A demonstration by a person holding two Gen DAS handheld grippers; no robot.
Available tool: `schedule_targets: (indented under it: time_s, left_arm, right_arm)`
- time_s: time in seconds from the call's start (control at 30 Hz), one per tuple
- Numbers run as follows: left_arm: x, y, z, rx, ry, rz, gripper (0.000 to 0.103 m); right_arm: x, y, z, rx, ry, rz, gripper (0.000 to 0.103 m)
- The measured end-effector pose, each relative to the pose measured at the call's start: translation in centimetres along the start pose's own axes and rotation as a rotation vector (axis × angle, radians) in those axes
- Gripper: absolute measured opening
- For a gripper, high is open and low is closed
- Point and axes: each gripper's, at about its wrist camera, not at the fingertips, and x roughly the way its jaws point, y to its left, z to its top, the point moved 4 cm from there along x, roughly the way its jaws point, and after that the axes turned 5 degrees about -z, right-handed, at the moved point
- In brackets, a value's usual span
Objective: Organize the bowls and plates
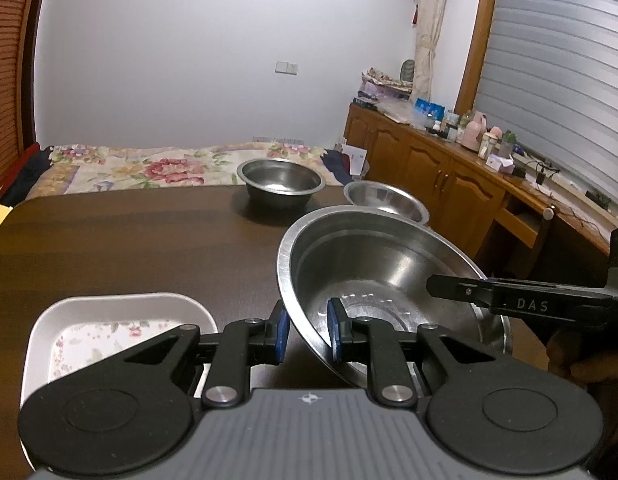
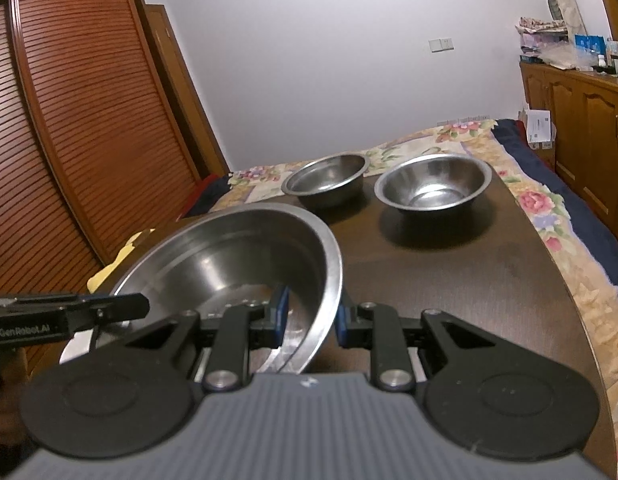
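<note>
We have both grippers on the same big steel bowl point(image 1: 389, 280), and it hangs tilted above the dark wooden table point(image 1: 129, 248). Our left gripper point(image 1: 307, 334) pinches the bowl's near-left rim, one blue pad point(image 1: 335, 336) inside the wall and one outside. Our right gripper point(image 2: 309, 318) does the same on the opposite rim, its jaws narrowed onto the steel wall, one pad within the bowl and one beyond it. In the left wrist view, the right gripper's black finger reaches in over the bowl from the right side. Just beside our left gripper, at the table's near-left corner, lies a white rectangular tray point(image 1: 121, 312) with a floral print on its floor. Further along, near the table's far edge, two smaller steel bowls stand upright side by side: the left small bowl point(image 2: 327, 178) and the right small bowl point(image 2: 435, 184), close together but not touching. Past the table, we see a bed with a flowered bedspread point(image 1: 149, 164).
</note>
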Motion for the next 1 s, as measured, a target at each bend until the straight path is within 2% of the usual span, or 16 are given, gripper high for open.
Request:
schedule_targets:
  time_s: [0.57, 1.0]
  left_arm:
    - [1.0, 0.0, -1.9, -0.012, 0.039, 0.010, 0.021]
    - [1.8, 0.0, -1.9, -0.031, 0.046, 0.023, 0.022]
  right_arm:
    - [0.7, -0.7, -1.6, 0.007, 0.049, -0.015, 0.026]
    - [1.2, -0.6, -2.0, 0.009, 0.062, -0.015, 0.026]
